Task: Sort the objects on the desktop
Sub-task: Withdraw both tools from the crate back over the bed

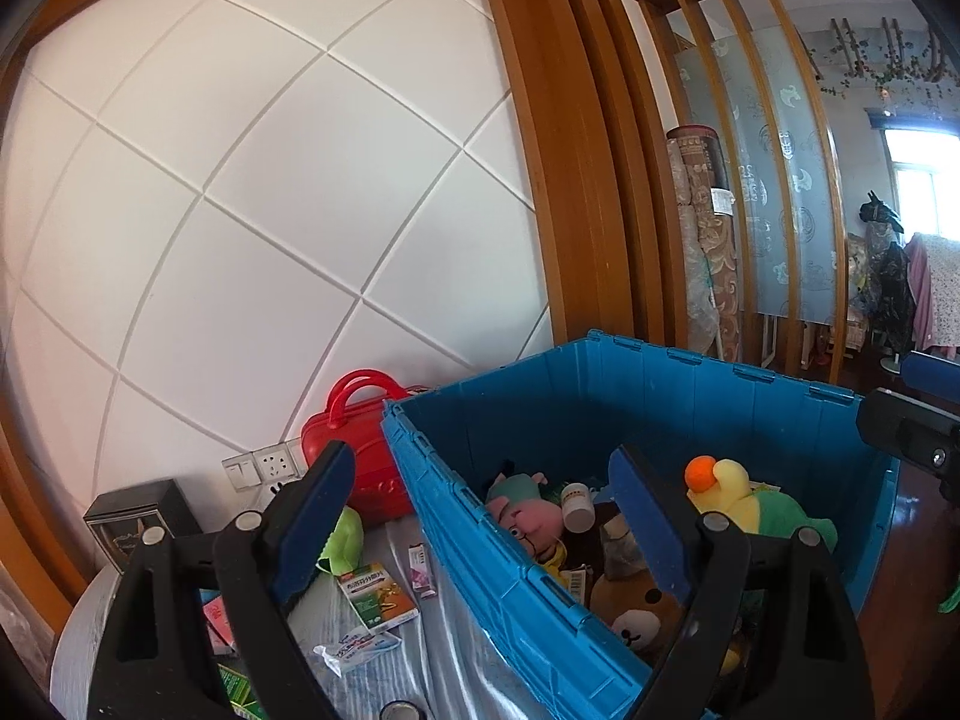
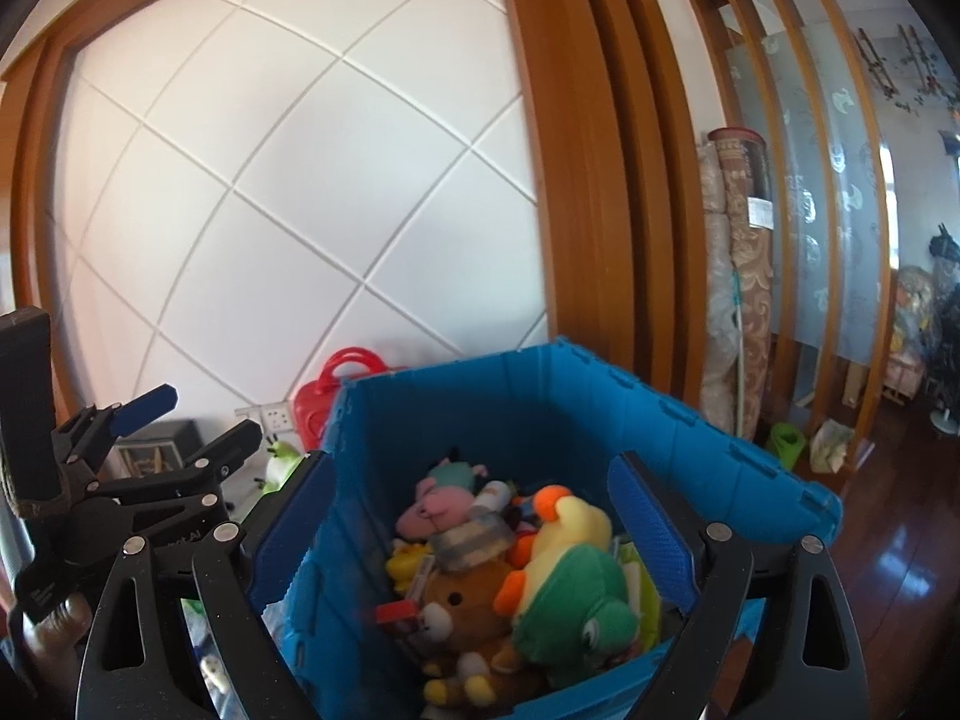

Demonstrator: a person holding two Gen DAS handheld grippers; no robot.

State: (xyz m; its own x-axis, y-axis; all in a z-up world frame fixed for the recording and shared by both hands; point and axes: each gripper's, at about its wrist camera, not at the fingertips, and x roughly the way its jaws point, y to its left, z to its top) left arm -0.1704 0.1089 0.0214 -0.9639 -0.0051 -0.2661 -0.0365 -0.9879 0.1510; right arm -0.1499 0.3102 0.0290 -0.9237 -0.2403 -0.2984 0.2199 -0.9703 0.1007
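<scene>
Both grippers, left [image 1: 480, 492] & right [image 2: 471, 498], hover w/ jaws apart over bin [image 2: 600, 420].

White diamond-panelled wall [image 1: 252, 192], wooden slat divider [image 1: 738, 138], glossy dark floor [image 2: 900, 570], bright window [image 1: 918, 180]

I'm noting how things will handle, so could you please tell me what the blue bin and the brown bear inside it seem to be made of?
The blue bin looks like rigid moulded plastic: ribbed walls, slight sheen. The brown bear looks like soft plush fabric with a fuzzy, matte surface.
</scene>
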